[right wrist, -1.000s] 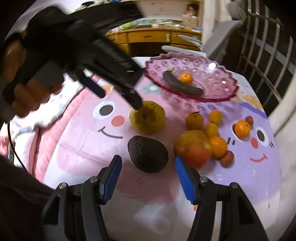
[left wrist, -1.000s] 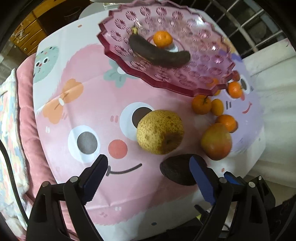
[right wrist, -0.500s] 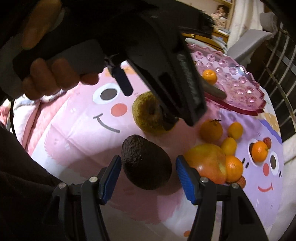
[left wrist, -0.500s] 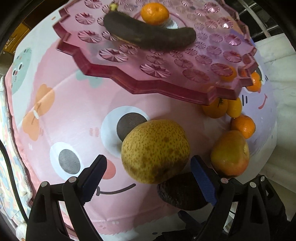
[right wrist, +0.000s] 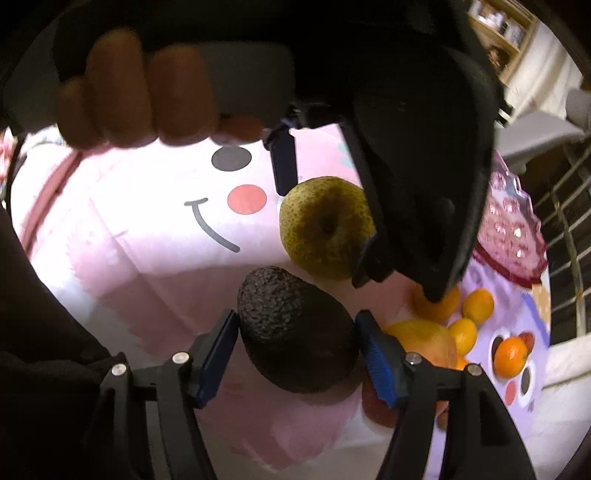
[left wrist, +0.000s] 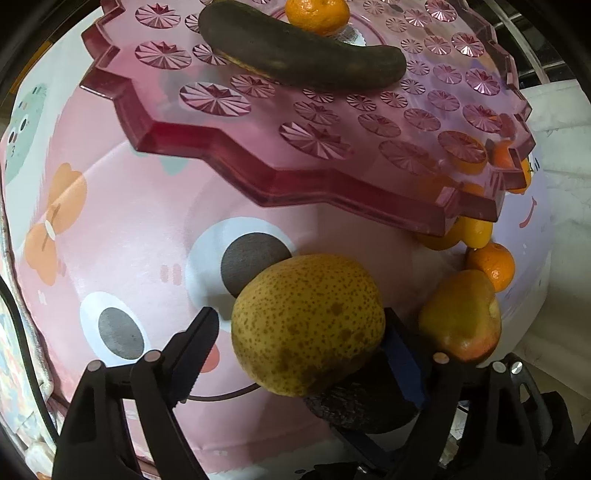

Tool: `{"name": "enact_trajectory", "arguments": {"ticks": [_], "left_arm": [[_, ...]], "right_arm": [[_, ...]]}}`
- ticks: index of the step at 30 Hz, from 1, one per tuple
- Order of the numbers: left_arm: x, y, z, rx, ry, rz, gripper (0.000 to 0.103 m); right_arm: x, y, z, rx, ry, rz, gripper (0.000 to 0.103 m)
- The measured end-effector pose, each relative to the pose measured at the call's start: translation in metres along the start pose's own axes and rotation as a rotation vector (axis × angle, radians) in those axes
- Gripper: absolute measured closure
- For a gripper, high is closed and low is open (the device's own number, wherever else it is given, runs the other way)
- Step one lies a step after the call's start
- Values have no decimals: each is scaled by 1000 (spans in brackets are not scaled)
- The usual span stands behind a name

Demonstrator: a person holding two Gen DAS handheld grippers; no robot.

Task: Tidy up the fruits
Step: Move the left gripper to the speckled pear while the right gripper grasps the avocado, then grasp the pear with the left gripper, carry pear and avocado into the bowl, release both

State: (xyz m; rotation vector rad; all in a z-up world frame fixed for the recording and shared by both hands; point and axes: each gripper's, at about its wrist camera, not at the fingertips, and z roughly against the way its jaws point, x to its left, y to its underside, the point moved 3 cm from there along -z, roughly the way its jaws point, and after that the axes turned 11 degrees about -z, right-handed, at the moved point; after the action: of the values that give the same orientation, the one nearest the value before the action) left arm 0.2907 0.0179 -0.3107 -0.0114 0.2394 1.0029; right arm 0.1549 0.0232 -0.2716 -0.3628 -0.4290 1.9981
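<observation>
Pink cartoon cloth [left wrist: 110, 229] nearer now, left gripper [left wrist: 303, 347] narrowing around pear [left wrist: 306, 325], right gripper [right wrist: 295, 347] widening around avocado [right wrist: 295, 332], neither visibly gripped.

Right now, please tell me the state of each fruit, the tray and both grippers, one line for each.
left gripper: open around the pear, jaws closing in, left pad not touching.
right gripper: open around the avocado, jaws just widened.
pear: on the cloth, not lifted.
avocado: lying on the cloth.
apple: on the cloth beside the pear.
pink tray: holds a dark banana and one mandarin.
</observation>
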Motion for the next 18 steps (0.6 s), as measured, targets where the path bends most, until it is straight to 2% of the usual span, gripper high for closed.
{"name": "enact_trajectory", "arguments": {"ticks": [6,18], "left_arm": [[-6,-7,-9,-5,22,4,29],[-11,-6,-12,-12,21,6,30]], "right_arm": [[5,-2,-6,0,13,48,35],[14,1,-8,31,39,39,36]]}}
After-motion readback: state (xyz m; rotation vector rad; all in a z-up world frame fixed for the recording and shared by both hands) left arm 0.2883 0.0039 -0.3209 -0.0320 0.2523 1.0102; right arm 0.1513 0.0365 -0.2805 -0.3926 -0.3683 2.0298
